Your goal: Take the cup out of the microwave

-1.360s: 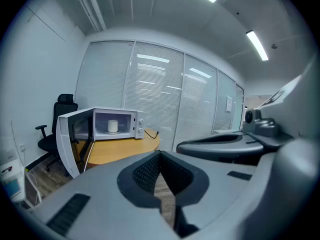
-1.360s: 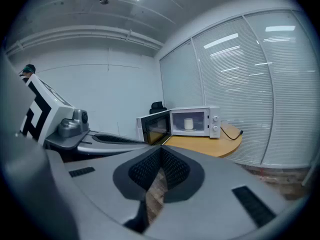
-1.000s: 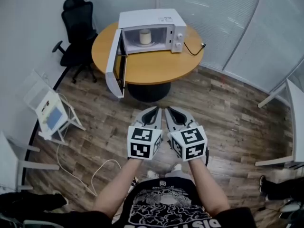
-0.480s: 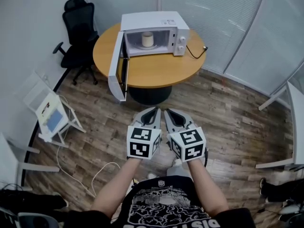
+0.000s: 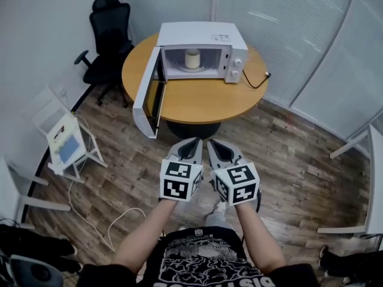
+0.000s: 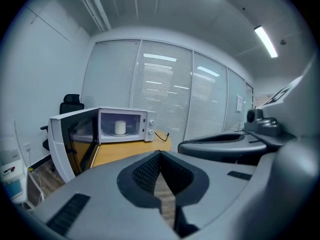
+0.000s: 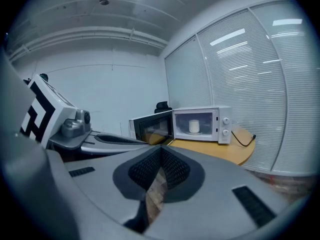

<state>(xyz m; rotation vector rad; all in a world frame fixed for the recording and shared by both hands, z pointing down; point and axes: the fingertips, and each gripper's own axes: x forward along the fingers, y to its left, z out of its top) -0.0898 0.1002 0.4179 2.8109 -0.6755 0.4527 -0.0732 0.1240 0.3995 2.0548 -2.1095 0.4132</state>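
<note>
While the cup (image 5: 192, 58) sits inside the microwave (image 5: 206, 36), whose door (image 5: 147, 98) is swung wide for access, I carry left gripper (image 5: 191, 146) and right gripper (image 5: 219, 147) side by side. Both are closed on nothing and well short of the table (image 5: 197, 103), probably just approaching. Versus a second ago, table and microwave sit nearer in the head view; grippers keep the same pose.

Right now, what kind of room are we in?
Most likely a small office or meeting room. A black swivel office chair stands by the wall, slatted blinds cover tall glass panels, and a round wooden table carries a white microwave with its door open.
</note>
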